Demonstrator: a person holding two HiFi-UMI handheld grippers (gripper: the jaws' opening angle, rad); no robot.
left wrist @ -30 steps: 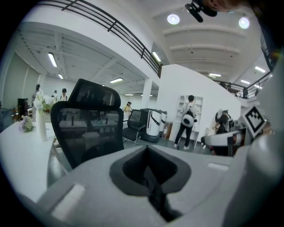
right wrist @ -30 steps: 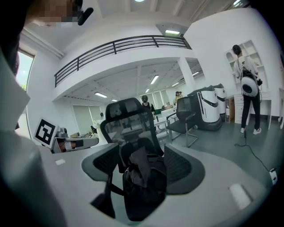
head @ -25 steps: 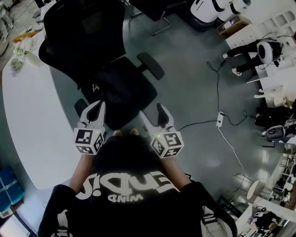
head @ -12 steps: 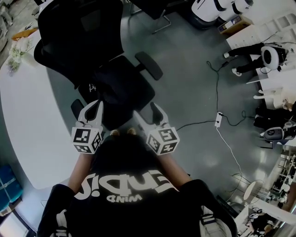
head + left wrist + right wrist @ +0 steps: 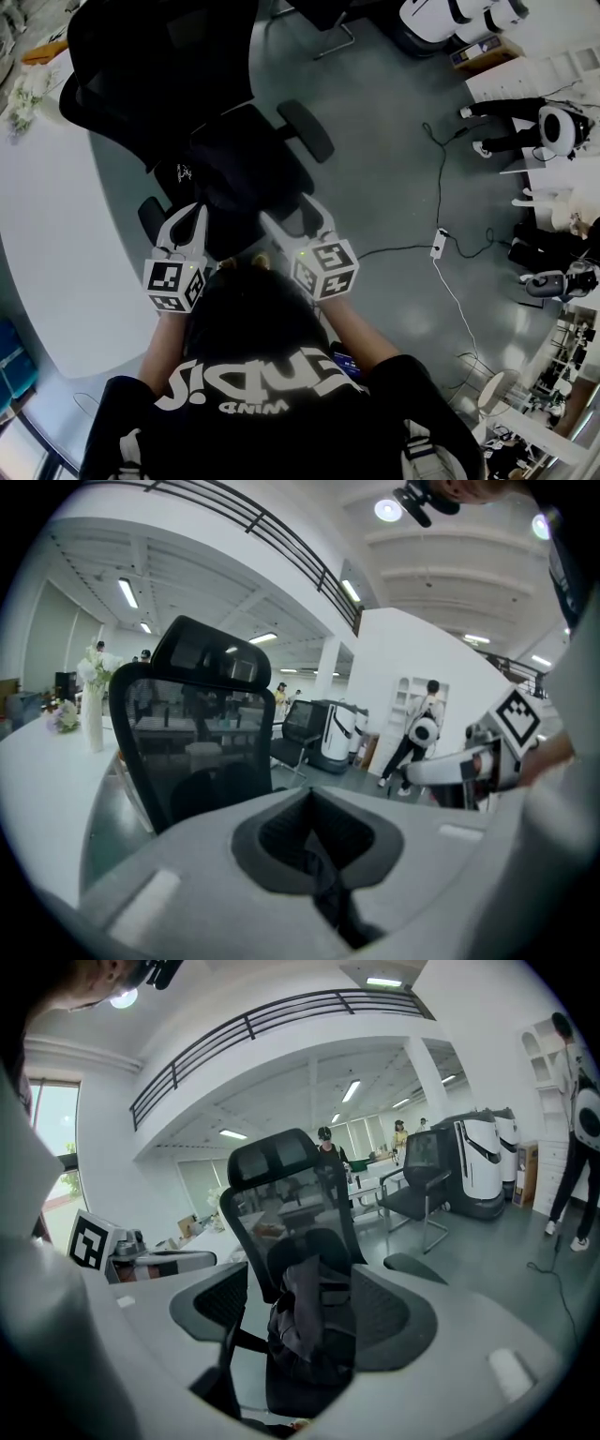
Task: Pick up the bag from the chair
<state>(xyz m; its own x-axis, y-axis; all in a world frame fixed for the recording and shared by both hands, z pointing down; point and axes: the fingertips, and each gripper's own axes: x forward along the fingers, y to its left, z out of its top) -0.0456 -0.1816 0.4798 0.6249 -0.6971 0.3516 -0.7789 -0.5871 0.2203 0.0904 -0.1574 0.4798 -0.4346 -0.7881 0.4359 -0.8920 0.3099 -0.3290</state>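
Though indistinct overhead | right gripper view: bag (image 5: 305, 1321) on chair (image 5: 292, 1192)

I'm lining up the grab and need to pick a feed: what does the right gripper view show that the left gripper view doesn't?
Only the right gripper view: the dark bag slumped on the seat of the chair, framed between open jaws. Only the left gripper view: a vase of flowers on the white table, and jaws closed together with nothing between them; no bag is visible there. Both: the black mesh-backed chair.
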